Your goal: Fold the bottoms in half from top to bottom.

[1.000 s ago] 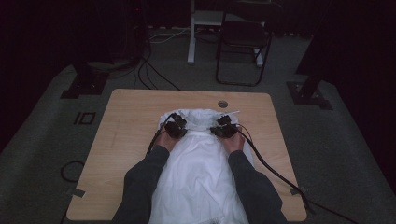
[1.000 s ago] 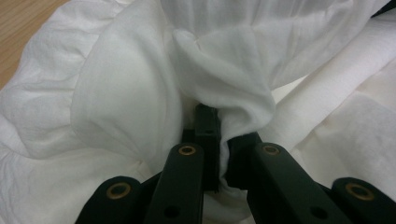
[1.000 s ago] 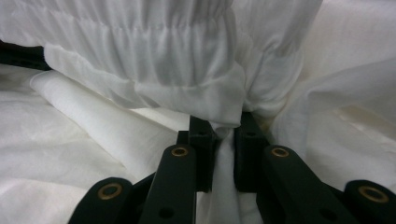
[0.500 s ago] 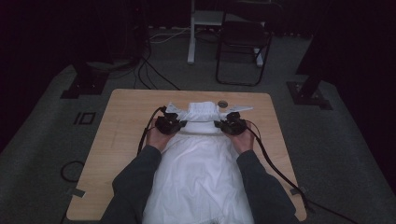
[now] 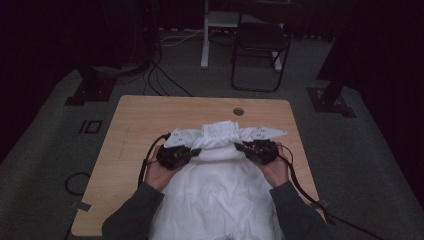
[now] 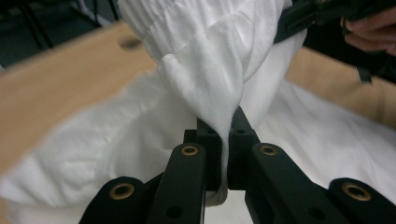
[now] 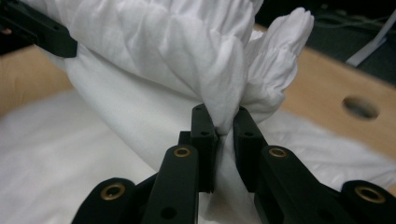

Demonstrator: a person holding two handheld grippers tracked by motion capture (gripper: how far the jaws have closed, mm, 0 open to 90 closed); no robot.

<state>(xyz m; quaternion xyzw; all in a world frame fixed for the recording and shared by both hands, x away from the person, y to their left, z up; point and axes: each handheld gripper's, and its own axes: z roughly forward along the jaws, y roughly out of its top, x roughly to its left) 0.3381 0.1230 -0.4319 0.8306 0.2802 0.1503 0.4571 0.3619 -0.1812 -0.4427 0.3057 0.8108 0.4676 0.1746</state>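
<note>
High view: both grippers, left and right, clamped on white cloth, have carried its gathered edge farther up the table; probably a fold.

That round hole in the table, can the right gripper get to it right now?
Probably not yet: the right gripper is shut on the white cloth, which it would drag along. The hole itself lies uncovered just beyond.

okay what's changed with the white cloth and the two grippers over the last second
Both hands carried the gathered edge of the white fabric garment farther across the light wooden table, away from the person, and spread apart. The left gripper and right gripper stayed clamped on the fabric throughout. The table and the dark folding chair behind it did not move.
</note>
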